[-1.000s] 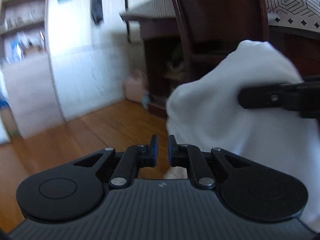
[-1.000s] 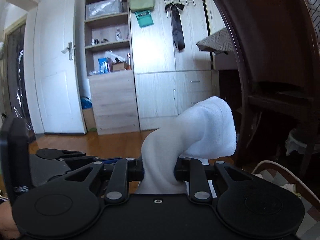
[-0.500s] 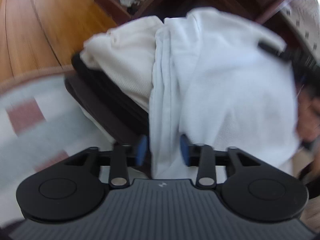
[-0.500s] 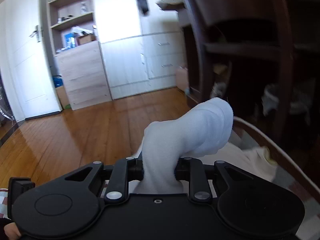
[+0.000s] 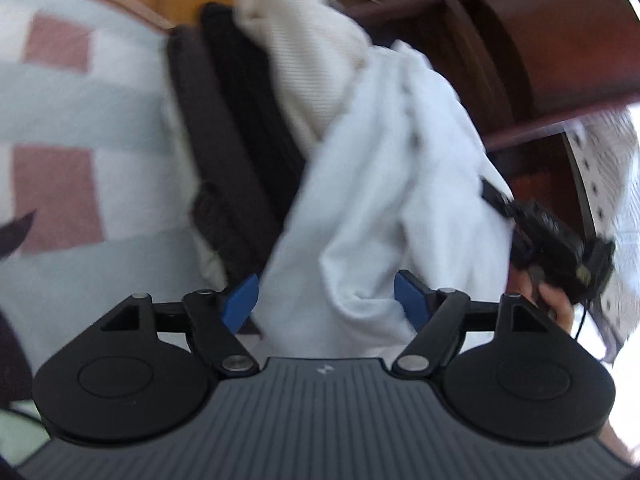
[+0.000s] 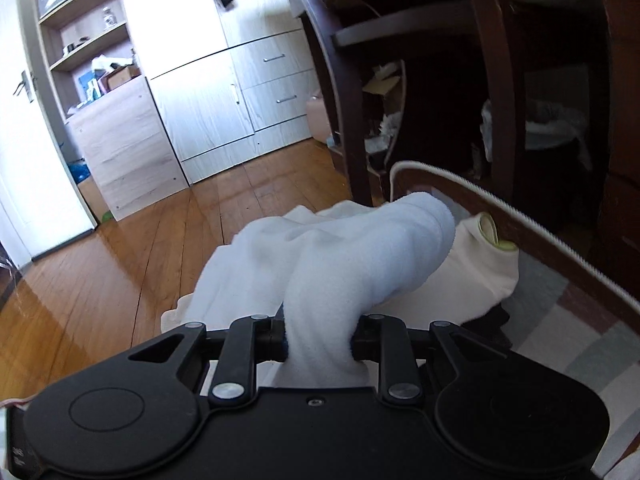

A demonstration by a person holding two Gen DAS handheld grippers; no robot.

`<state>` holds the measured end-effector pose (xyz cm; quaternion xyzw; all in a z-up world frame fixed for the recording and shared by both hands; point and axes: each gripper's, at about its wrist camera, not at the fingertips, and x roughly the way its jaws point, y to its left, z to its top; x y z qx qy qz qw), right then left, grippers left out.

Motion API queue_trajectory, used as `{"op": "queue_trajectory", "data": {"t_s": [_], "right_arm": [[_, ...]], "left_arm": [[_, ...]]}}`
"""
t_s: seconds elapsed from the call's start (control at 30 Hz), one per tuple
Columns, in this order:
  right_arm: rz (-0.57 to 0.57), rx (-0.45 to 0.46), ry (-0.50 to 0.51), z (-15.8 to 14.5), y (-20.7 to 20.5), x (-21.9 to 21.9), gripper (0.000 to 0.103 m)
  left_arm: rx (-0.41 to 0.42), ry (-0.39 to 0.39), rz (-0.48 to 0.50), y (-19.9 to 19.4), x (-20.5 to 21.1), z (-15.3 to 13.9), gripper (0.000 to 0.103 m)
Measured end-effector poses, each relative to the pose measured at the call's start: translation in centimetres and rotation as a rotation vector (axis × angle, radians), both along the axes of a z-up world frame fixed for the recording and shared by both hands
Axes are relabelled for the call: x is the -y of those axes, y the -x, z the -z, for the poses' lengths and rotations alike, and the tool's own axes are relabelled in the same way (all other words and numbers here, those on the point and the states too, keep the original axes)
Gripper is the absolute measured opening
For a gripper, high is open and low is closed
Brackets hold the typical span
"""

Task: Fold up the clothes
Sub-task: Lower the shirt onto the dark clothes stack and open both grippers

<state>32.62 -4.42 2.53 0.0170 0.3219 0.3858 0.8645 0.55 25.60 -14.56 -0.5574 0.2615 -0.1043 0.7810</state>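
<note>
1. At the far left of the left wrist view lies a checked rug (image 5: pixel 72 128) in pale grey and dull red squares, edged by a tan border.
2. On the rug sits a stack of clothes: a dark brown garment (image 5: pixel 208 136) lowest, a black ribbed garment (image 5: pixel 256 120) on it, and a cream knit garment (image 5: pixel 312 72) on top.
3. A white garment (image 5: pixel 380 208) drapes over the right side of that stack and runs down between the blue pads of the left hand-held gripper (image 5: pixel 326 300).
4. The left hand-held gripper stands wide apart, its pads on either side of the white cloth; the view is blurred, so I cannot tell whether either pad touches it.
5. Further right, the right hand-held gripper (image 5: pixel 560 248) shows as a black device at the white garment's edge, with fingers of a hand (image 5: pixel 550 304) beneath it.
6. In the right wrist view, the right hand-held gripper (image 6: pixel 318 344) is clamped on a bunch of the white garment (image 6: pixel 340 264), which bulges forward over the cream garment (image 6: pixel 472 276).
7. Behind, dark wooden furniture (image 6: pixel 344 92) stands on the wooden floor (image 6: pixel 120 264).
</note>
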Motion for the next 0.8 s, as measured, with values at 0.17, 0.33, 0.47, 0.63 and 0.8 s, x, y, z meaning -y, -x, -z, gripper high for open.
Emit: {"op": "queue_trajectory", "data": {"t_s": [0.17, 0.33, 0.47, 0.63, 0.8], "right_arm": [[0.039, -0.074, -0.040, 1.6, -1.3, 0.9, 0.031], [0.071, -0.155, -0.091, 3.4, -2.0, 1.4, 0.046], [0.083, -0.173, -0.136, 4.9, -2.3, 1.6, 0.060], [0.115, -0.248, -0.204, 7.1, -3.5, 2.3, 0.088], [0.101, -0.185, -0.295, 7.6, -2.4, 2.9, 0.049]], "left_arm": [[-0.033, 0.026, -0.019, -0.4, -0.1, 1.5, 0.082], [-0.058, 0.094, -0.019, -1.8, -0.4, 2.9, 0.086], [-0.078, 0.148, -0.019, -2.8, -0.7, 4.0, 0.093], [-0.103, 0.217, -0.019, -4.2, -1.0, 5.3, 0.097], [-0.036, 0.167, -0.032, -4.2, -0.6, 4.0, 0.065]]}}
